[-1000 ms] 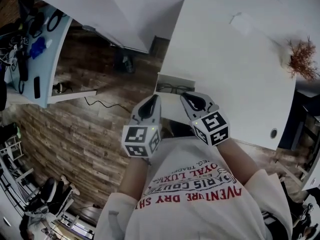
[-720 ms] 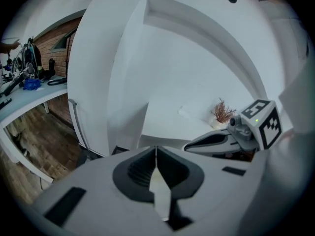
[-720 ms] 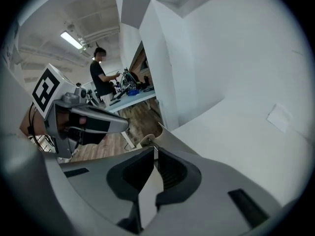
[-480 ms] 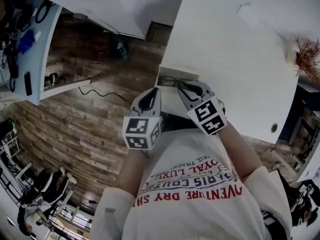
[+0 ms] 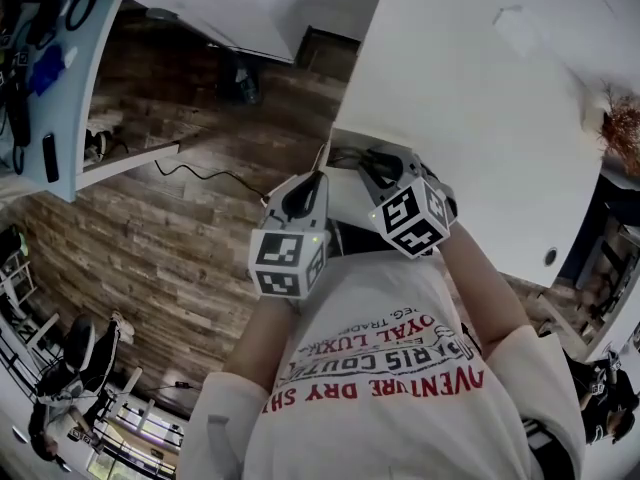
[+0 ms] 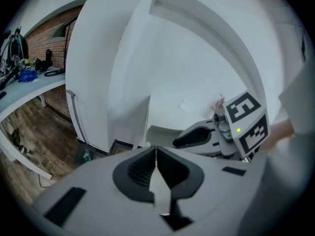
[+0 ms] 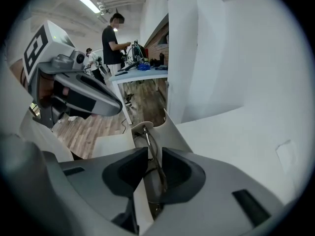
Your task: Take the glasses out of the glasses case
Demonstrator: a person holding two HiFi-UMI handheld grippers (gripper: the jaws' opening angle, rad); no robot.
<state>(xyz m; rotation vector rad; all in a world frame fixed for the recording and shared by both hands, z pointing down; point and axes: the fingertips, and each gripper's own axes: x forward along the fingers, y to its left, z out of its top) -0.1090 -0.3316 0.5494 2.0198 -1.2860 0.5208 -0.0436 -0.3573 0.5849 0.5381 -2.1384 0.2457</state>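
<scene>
White table [image 5: 480, 118] bears the open case [image 5: 345, 196] at its near edge. A skewed lift could snag the glasses [image 7: 147, 140] on its wall or twist them loose. Both grippers point forward, side by side: left gripper [image 6: 156, 154] pinches the case wall, right gripper [image 7: 154, 152] nips the glasses inside it.

My head camera looks steeply down past my chest at the left tool [image 5: 319, 176] and right tool [image 5: 366, 160], side by side over the near edge of the counter [image 5: 480, 118]. Each tool's own camera sits close behind its jaws and looks out along them, with the glasses [image 7: 149, 146] just ahead of the right one. Each catches the other tool off to its side, over that same counter edge.
</scene>
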